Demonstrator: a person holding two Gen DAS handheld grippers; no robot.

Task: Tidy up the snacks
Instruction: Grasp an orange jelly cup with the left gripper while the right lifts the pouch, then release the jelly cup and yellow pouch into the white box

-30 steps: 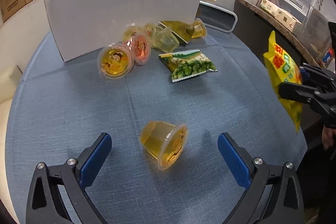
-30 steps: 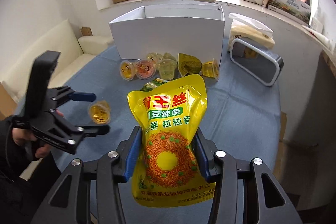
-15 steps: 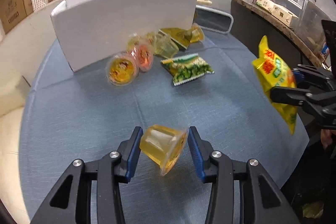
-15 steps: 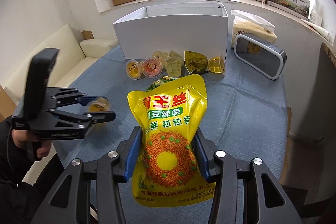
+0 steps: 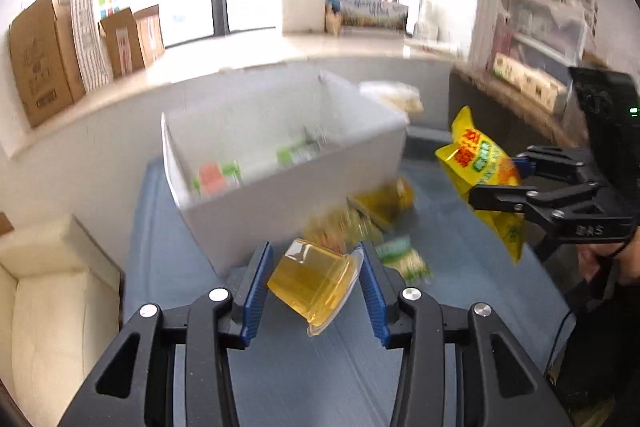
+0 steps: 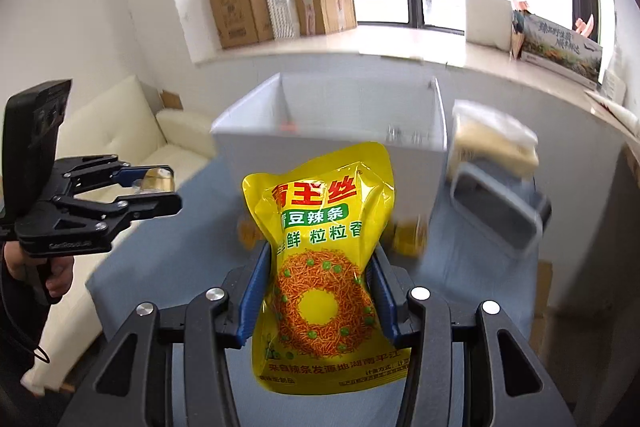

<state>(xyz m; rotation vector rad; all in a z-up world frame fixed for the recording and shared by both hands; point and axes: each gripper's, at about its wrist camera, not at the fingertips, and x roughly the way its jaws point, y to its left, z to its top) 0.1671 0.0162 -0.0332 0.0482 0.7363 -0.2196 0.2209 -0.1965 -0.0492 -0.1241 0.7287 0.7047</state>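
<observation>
Both grippers carried snacks above the table: the left gripper [image 5: 316,285] clamped a jelly cup [image 5: 314,283], the right gripper [image 6: 318,291] a yellow pouch [image 6: 324,247]. White box [image 5: 280,183] at twelve o'clock already held packets; several snacks [image 5: 372,215] lay outside.

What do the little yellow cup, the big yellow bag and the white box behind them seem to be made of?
Jelly cup: probably thin clear plastic, glossy, since the amber filling shows through its walls and rim. Yellow snack bag: likely printed plastic film, shiny, creased where the right gripper pinches it. White box: thin, flat, matte walls, perhaps cardboard or foam board; blur leaves that open.
</observation>
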